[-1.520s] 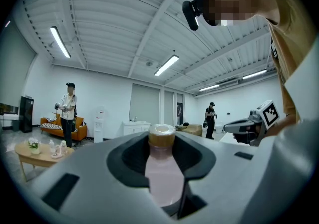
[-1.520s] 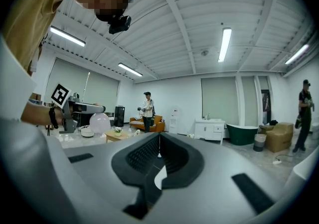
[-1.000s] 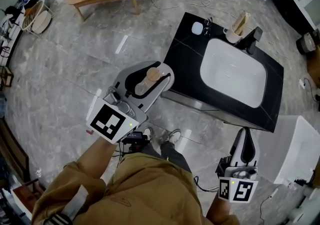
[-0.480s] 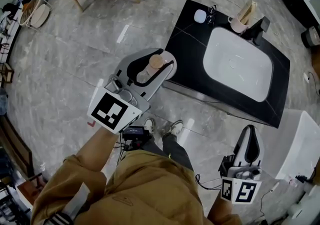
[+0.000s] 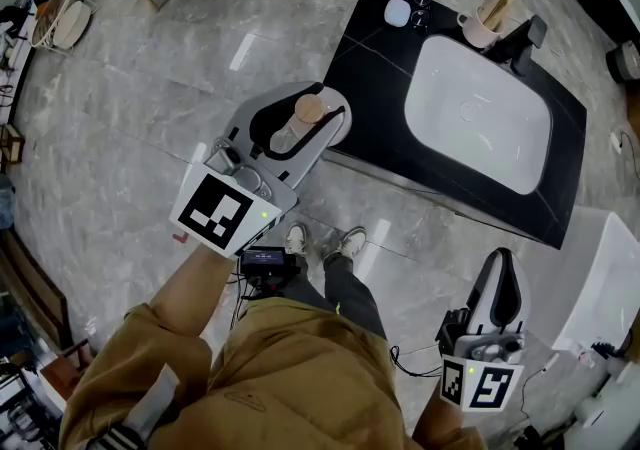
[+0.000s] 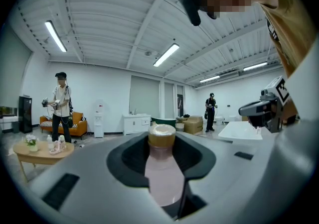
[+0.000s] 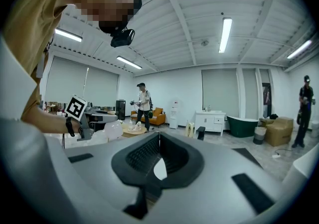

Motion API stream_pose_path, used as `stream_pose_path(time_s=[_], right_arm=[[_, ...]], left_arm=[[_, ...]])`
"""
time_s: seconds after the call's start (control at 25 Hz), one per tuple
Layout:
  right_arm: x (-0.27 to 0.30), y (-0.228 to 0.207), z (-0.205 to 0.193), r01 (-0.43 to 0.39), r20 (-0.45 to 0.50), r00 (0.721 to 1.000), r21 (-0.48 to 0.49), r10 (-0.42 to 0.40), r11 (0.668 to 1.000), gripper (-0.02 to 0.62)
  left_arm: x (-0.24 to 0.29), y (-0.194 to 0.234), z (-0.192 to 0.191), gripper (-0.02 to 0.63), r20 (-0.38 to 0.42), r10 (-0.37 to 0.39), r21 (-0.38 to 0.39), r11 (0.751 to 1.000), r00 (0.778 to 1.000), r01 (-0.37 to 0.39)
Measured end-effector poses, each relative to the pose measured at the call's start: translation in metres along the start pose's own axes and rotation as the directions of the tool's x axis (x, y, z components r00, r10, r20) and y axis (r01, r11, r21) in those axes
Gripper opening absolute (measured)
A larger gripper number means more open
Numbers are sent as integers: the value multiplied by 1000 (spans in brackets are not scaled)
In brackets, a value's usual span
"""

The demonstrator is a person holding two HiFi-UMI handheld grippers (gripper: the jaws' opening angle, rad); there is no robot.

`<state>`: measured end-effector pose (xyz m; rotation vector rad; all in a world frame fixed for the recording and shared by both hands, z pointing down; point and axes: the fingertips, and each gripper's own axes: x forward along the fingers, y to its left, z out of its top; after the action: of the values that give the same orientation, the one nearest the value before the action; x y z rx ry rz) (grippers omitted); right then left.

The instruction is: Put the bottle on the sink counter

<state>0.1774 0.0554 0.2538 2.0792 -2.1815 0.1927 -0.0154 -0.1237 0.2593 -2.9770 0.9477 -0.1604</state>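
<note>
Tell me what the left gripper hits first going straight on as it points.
Likely the sink counter, at its left edge; the left gripper, holding the bottle, points there. Height is unclear, so it might pass above.

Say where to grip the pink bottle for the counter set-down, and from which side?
Take the round body below the cap, from the side with jaws level, as the left gripper holds it now. The bottle stands upright, so a side grip should let it land flat on the sink counter.
</note>
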Motion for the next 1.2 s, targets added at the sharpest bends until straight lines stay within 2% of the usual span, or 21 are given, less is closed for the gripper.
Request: stream_pose_path(time_s=[1.2], right_arm=[[23, -13, -18, 6, -46, 999, 33, -4, 999, 6]], left_arm=[[40, 15, -47, 130, -37, -7, -10, 1000, 999, 7]])
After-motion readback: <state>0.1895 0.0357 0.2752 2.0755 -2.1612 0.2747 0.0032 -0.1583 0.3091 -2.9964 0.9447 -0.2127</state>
